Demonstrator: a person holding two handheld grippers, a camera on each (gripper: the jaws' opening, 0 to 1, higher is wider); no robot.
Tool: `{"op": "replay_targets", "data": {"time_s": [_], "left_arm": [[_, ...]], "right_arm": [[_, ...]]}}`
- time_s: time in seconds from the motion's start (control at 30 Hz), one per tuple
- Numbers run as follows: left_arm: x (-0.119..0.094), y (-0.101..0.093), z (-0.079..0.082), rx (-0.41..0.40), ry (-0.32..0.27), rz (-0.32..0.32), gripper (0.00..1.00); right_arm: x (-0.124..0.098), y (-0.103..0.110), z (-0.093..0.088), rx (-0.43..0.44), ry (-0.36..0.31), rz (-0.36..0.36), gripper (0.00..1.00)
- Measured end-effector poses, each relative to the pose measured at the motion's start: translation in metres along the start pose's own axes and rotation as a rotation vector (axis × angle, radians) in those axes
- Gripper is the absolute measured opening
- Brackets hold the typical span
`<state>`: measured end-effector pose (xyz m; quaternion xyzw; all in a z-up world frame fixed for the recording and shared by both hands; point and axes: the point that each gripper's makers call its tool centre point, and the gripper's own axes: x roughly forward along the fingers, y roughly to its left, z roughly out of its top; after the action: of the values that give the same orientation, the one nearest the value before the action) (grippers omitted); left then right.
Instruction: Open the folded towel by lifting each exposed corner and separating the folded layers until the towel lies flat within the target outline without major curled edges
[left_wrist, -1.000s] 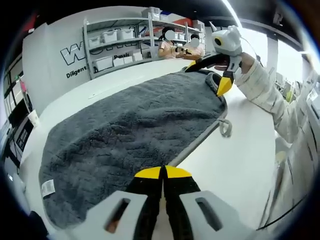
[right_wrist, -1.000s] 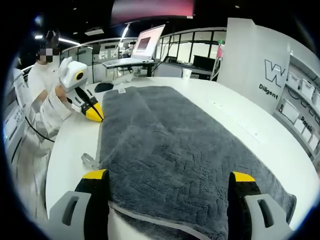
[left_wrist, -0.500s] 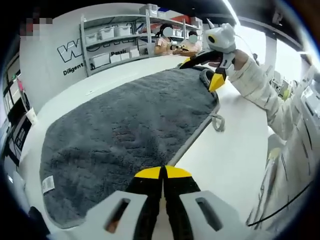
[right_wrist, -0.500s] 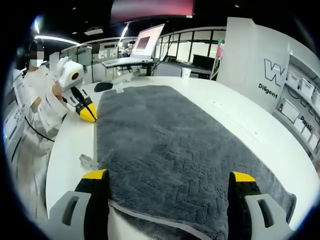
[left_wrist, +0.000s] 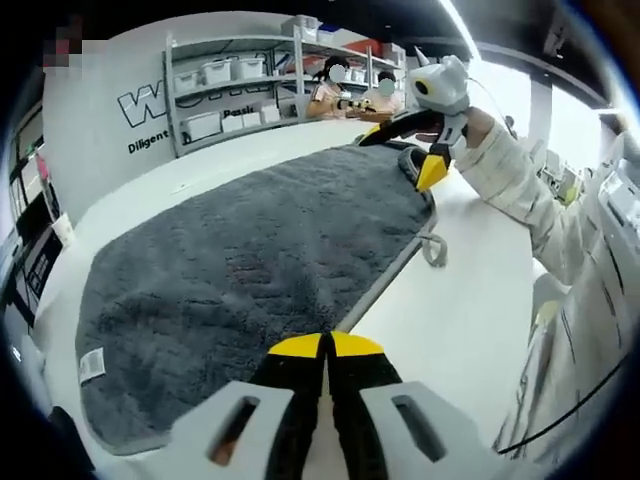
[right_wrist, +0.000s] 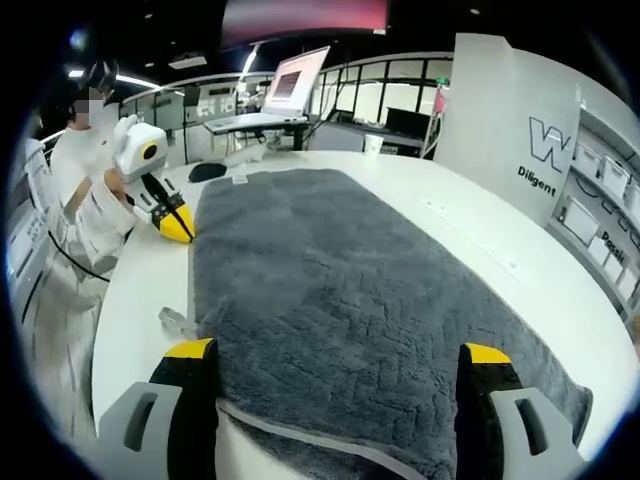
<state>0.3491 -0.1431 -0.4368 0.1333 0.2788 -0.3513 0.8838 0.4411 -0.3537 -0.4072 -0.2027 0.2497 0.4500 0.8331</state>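
A dark grey towel (left_wrist: 250, 260) lies spread along the white table (left_wrist: 470, 310), with a pale trimmed edge and a white label (left_wrist: 92, 365) at its near left corner. My left gripper (left_wrist: 325, 346) is shut with nothing in it, its tips over bare table just off the towel's long edge. From the right gripper view, the left gripper (right_wrist: 176, 226) sits beside the towel (right_wrist: 360, 290). My right gripper (right_wrist: 337, 352) stands wide open over the towel's end. In the left gripper view the right gripper (left_wrist: 410, 150) straddles the far corner. A hanging loop (left_wrist: 435, 248) pokes out onto the table.
A laptop (right_wrist: 290, 90), a cup (right_wrist: 372, 146) and a small dark object (right_wrist: 208, 172) stand beyond the towel's far end. Shelves with bins (left_wrist: 230, 85) line the wall, and two people (left_wrist: 360, 95) sit behind the table. A white sleeve (left_wrist: 520, 180) reaches in.
The towel's long edge by my left gripper has flattened and straightened, and the left gripper has shifted slightly off it. My right gripper has stayed open in place.
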Motion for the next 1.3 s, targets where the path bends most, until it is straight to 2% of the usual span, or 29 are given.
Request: {"op": "replay_targets", "data": {"time_s": [0.07,0.17,0.23,0.33,0.47,0.53,0.6,0.7,0.8,0.97,1.07,1.17,1.3], "left_arm": [[-0.001,0.004,0.002,-0.012,-0.018,0.024,0.05],[-0.007,0.015,0.007,-0.033,-0.056,0.079,0.16],[-0.014,0.025,0.009,-0.050,-0.076,0.123,0.17],[-0.022,0.040,0.004,-0.082,-0.072,0.166,0.15],[-0.029,0.057,-0.006,-0.104,-0.044,0.229,0.17],[-0.034,0.069,-0.008,-0.126,-0.055,0.277,0.20],[-0.038,0.075,-0.014,-0.134,-0.042,0.299,0.18],[-0.047,0.091,-0.024,-0.151,-0.022,0.371,0.18],[-0.053,0.099,-0.029,-0.170,-0.023,0.395,0.17],[-0.054,0.109,-0.034,-0.194,-0.025,0.425,0.11],[-0.051,0.110,-0.041,-0.188,0.002,0.429,0.03],[-0.051,0.109,-0.041,-0.198,-0.011,0.428,0.02],[-0.051,0.108,-0.041,-0.169,0.009,0.428,0.00]], "right_arm": [[0.000,0.000,0.000,0.000,0.001,0.000,0.99],[0.000,0.000,0.000,0.001,0.001,0.000,0.99],[-0.001,0.000,0.000,0.003,0.000,-0.002,0.99],[-0.001,0.000,0.001,-0.003,-0.001,-0.001,0.99],[0.000,0.000,0.000,-0.006,0.002,0.002,0.98],[0.000,0.000,0.000,-0.005,0.006,0.001,0.98],[0.000,-0.001,-0.001,-0.002,0.007,0.001,0.98],[0.000,-0.001,-0.002,-0.002,0.009,-0.001,0.98],[0.000,-0.001,-0.002,-0.004,0.010,0.001,0.98],[0.001,-0.002,-0.003,-0.003,0.017,0.000,0.98],[0.001,-0.002,-0.004,0.001,0.018,-0.001,0.97],[0.001,-0.002,-0.005,0.001,0.022,-0.003,0.97],[0.001,-0.001,-0.005,-0.003,0.025,0.001,0.97]]}}
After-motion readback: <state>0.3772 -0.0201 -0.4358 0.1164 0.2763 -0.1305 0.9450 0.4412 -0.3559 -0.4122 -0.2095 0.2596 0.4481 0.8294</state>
